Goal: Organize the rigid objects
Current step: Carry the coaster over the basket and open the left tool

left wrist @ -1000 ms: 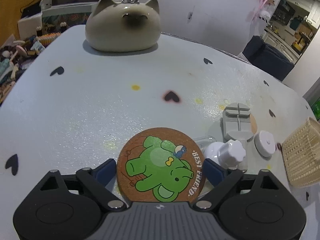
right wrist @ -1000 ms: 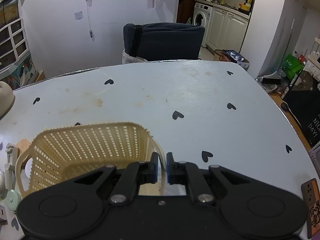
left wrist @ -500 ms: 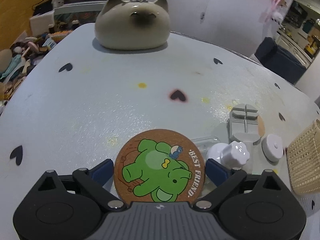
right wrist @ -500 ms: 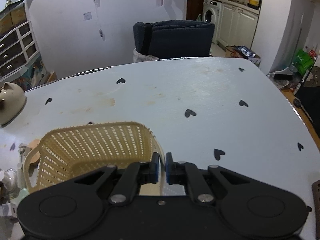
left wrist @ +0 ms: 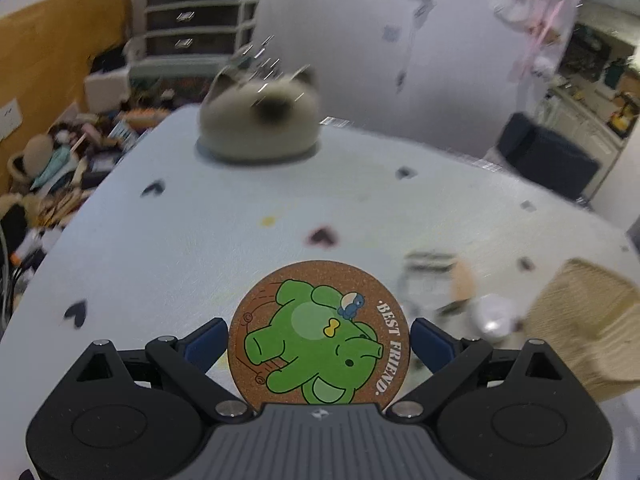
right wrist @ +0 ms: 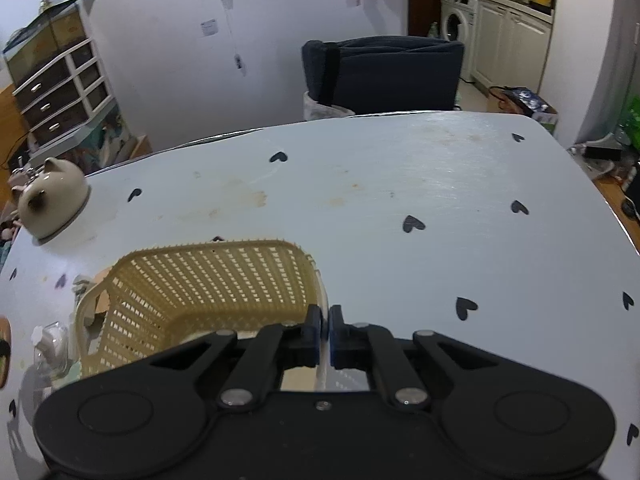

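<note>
A round cork coaster (left wrist: 320, 332) with a green cartoon animal and the words "BEST FRIEND" sits between the blue pads of my left gripper (left wrist: 320, 340), which is shut on its edges and holds it above the table. The woven yellow basket (left wrist: 588, 328) stands blurred at the right of the left wrist view. In the right wrist view my right gripper (right wrist: 325, 320) is shut on the near right rim of the same basket (right wrist: 208, 276), which looks empty inside. The coaster's edge (right wrist: 3, 352) shows at the far left there.
A beige cat-shaped ceramic piece (left wrist: 260, 120) (right wrist: 52, 196) stands at the table's far corner. A grey tool (left wrist: 430, 264) and a white knobbed bottle (right wrist: 50, 340) lie left of the basket. The pale table (right wrist: 400, 200) has black heart marks. A dark chair (right wrist: 384, 72) stands behind it.
My left gripper has risen with the coaster, and the table has dropped away and blurred. The right gripper has tilted a little and kept its hold on the basket rim.
</note>
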`<state>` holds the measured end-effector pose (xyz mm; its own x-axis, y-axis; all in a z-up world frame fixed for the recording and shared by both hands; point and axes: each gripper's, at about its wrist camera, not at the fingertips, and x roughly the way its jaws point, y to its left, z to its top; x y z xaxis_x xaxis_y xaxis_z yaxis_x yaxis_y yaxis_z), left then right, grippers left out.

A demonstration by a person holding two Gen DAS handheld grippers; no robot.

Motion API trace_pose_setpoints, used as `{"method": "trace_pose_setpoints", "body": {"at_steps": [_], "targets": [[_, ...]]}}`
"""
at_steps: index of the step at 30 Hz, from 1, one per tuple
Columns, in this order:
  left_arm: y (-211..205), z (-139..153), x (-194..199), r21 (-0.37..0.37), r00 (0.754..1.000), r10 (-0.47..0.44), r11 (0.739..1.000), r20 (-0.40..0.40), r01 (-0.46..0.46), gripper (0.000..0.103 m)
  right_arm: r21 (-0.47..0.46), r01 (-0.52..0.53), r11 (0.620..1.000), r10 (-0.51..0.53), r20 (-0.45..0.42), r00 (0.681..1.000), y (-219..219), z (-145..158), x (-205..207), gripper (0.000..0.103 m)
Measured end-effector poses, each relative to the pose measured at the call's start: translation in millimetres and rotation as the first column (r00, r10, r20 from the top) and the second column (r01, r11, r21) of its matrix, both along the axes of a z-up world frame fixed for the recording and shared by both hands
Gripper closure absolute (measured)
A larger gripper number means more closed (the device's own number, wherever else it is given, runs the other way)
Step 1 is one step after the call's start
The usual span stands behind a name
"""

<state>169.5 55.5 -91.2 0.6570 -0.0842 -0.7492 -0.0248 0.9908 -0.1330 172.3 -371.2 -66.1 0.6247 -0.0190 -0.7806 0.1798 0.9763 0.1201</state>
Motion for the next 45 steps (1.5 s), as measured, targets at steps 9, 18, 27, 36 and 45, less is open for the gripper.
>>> {"method": "trace_pose_setpoints", "body": {"at_steps": [9, 18, 27, 36, 45], "targets": [[-88.1, 63.5, 0.5, -0.126, 0.973, -0.197, 0.969, 0.12, 0.211, 0.006, 0.046, -0.06, 0.997, 0.06, 0.006, 0.998, -4.2, -5.9, -1.1, 0.098], [-185.9, 57.5, 29.8, -0.261, 0.929, -0.369, 0.896, 0.015, 0.36, 0.006, 0.079, -0.098, 0.992, 0.095, 0.039, 0.995, -10.9, -9.7, -3.6, 0.098], [-235.9, -1.2, 67.5, -0.347, 0.918, -0.342, 0.901, -0.202, 0.26, 0.006, 0.137, -0.107, 0.985, 0.1, 0.054, 0.994, -21.3, -12.6, -5.5, 0.098], [-251.7, -34.8, 87.1, -0.444, 0.911, -0.276, 0.888, -0.307, 0.119, 0.006, 0.147, -0.127, 0.981, 0.12, 0.057, 0.991, -22.1, -13.0, -6.6, 0.097], [-253.4, -42.1, 87.6, -0.445, 0.899, -0.258, 0.892, -0.353, 0.081, 0.0, 0.154, -0.13, 0.98, 0.122, 0.057, 0.991, -23.1, -13.0, -5.6, 0.097]]}}
